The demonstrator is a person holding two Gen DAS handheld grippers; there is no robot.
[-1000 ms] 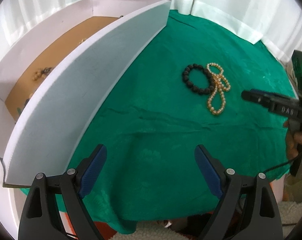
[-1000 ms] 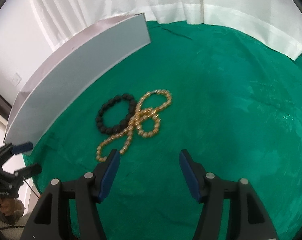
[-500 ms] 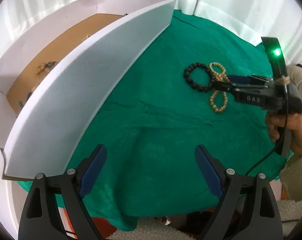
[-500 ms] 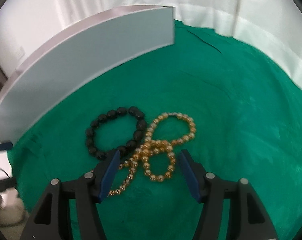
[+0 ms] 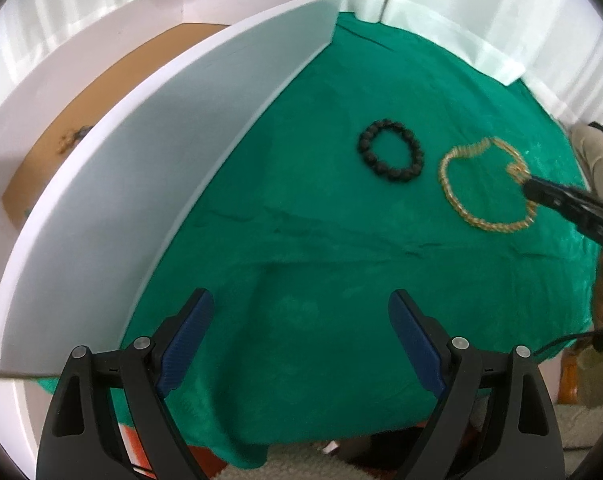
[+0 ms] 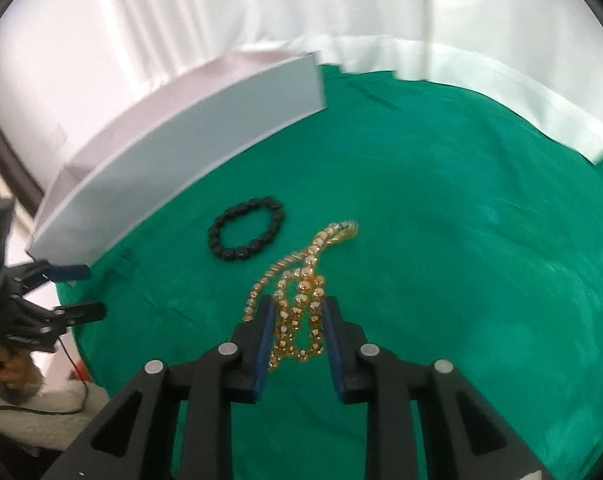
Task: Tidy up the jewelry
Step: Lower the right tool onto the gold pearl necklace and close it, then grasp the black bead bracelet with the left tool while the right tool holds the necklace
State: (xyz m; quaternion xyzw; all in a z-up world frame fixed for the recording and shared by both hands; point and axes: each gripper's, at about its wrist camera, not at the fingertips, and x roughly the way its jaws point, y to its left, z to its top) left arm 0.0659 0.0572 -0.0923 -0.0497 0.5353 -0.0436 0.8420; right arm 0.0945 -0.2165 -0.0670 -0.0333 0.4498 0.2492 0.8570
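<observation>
gold beads caught, box next

the right gripper [image 6: 295, 320] is closing, its fingers [image 6: 264, 322] pinching a bunch of the gold bead necklace [image 6: 301, 280]; the rest trails ahead of them on the green cloth [image 6: 461, 240]. the black bead bracelet [image 6: 245, 235] lies ahead-left, apart. the left gripper [image 5: 301, 336] hangs wide open, empty. next, likely: lift clear and carry to the white box [image 5: 113, 176] without snagging.

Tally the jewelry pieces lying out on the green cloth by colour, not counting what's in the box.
Black bead bracelet: 1
Gold bead necklace: 1, with the right claw closing on its strands
Total on the green cloth: 2
</observation>
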